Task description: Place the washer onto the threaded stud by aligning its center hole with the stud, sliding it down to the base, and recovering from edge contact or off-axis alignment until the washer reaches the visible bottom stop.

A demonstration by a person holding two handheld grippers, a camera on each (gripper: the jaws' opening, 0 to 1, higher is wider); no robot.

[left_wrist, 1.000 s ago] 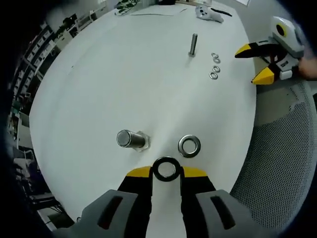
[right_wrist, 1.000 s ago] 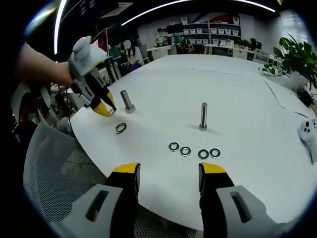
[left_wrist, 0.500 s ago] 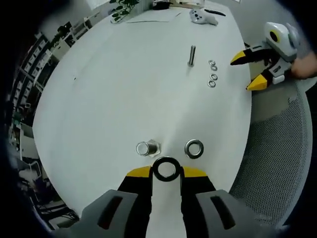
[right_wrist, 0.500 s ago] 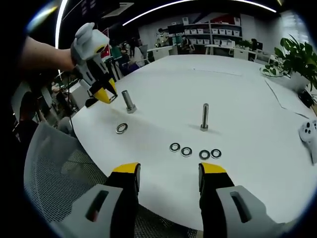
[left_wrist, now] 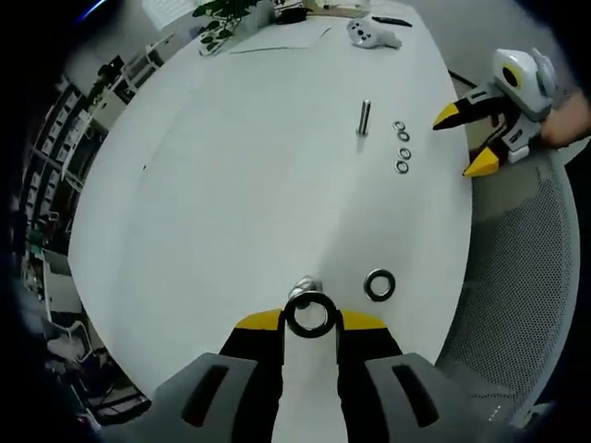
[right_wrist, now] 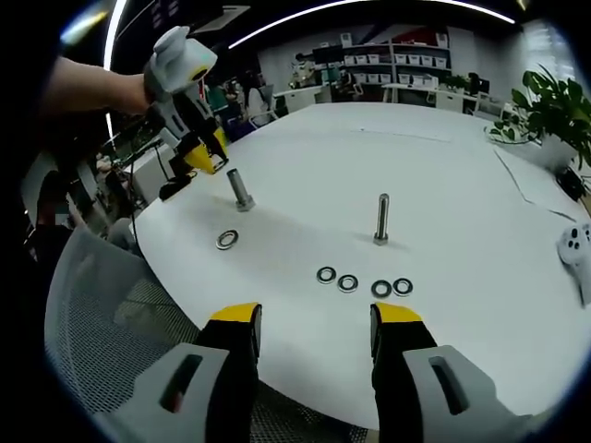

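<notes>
— Left gripper [left_wrist: 311, 318]: what is it doing?

— Pinching a dark washer [left_wrist: 311, 315] between its yellow tips, the ring facing the camera so its hole reads as a full circle. In the right gripper view the same left gripper [right_wrist: 205, 157] hangs above and just beside the near threaded stud [right_wrist: 240, 189], not touching it.

— And that stud, how does it stand?

— Upright on the white tabletop [left_wrist: 249, 166], long axis vertical. In the left gripper view the stud [left_wrist: 304, 293] is seen nearly end-on, its top peeking out just behind the held washer's upper rim; the hole and the stud top do not quite line up.

— How many studs in all?

— Two. A second stud [right_wrist: 380, 218] stands upright farther along the tabletop, well apart from the first.

— Washers?

— Six, counting the held one. One loose washer [right_wrist: 226, 240] lies flat near the first stud, and a row of four washers [right_wrist: 362, 282] lies flat in front of the second stud.

— The right gripper?

— Right gripper [right_wrist: 314, 318] is spread wide and holds nothing, hovering at the tabletop's edge above a mesh chair [right_wrist: 111, 323], the row of four ahead of it.
</notes>
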